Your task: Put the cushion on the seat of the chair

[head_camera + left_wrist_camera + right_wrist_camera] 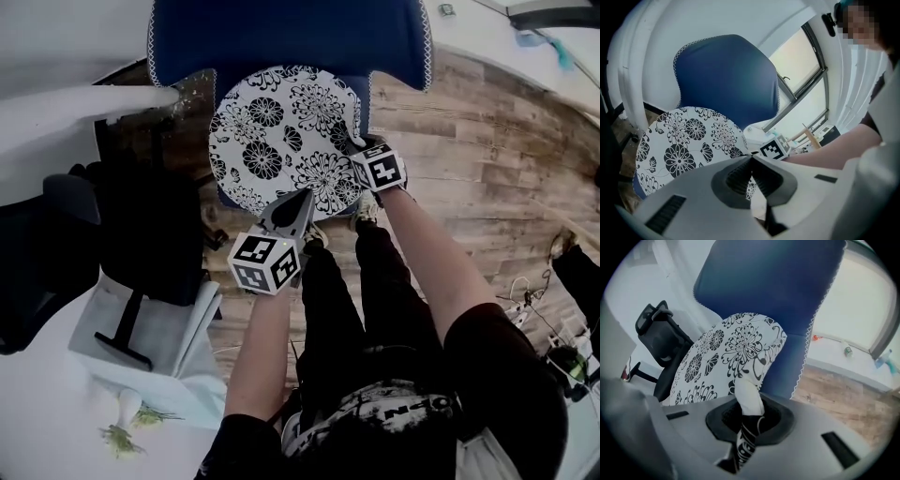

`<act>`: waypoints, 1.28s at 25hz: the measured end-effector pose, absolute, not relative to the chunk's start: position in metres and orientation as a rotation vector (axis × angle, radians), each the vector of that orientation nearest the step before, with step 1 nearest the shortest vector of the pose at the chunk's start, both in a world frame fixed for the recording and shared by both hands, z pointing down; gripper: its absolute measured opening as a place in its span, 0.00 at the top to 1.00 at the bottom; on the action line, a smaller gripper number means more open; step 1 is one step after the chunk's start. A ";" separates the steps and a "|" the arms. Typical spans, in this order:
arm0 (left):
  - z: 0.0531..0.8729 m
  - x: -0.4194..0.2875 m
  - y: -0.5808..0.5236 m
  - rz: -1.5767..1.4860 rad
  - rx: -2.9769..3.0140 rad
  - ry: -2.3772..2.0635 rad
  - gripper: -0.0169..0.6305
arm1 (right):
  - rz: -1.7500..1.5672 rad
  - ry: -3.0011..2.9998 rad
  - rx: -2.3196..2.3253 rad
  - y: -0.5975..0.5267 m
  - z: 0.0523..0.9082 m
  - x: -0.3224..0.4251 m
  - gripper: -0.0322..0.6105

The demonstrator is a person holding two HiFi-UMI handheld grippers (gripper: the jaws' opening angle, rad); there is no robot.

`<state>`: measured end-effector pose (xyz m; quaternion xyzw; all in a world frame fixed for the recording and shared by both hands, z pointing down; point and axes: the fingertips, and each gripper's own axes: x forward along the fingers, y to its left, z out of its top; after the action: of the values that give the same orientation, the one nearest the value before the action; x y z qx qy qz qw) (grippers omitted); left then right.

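Note:
A round white cushion (277,131) with black flower prints hangs tilted over the seat of the blue chair (281,37), its far side towards the backrest. My left gripper (298,199) is shut on the cushion's near edge, and patterned cloth shows between its pads (740,178). My right gripper (356,145) is shut on the cushion's right edge, where a fold of cloth (749,399) runs down between the jaws. The seat is almost wholly hidden under the cushion (689,145). Whether the cushion rests on the seat I cannot tell.
A black office chair (141,244) stands just left of the blue one. A white table (56,403) with papers and a small plant is at lower left. The person's black-trousered legs (347,281) stand on the wooden floor (487,150) before the seat.

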<state>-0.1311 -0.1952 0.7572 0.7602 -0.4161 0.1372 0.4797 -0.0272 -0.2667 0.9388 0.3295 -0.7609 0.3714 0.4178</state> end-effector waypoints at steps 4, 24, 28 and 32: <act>0.760 -0.127 -0.194 0.349 1.856 -1.008 0.95 | 0.920 -1.926 0.793 -0.266 0.939 -0.031 0.91; 0.738 -0.111 -0.233 0.350 1.937 -1.003 0.95 | 0.916 -1.871 0.836 -0.279 0.908 -0.004 0.55; 0.723 -0.102 -0.242 0.351 1.964 -1.003 0.95 | 0.892 -1.885 0.866 -0.284 0.883 0.004 0.55; 0.703 -0.104 -0.247 0.371 1.991 -1.015 0.95 | 0.861 -1.946 0.883 -0.291 0.848 0.004 0.55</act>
<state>-0.1038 -0.2473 0.7027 0.7958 -0.4057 0.1485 0.4244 0.0039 -0.2913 0.8481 0.3501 -0.7716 0.3414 0.4068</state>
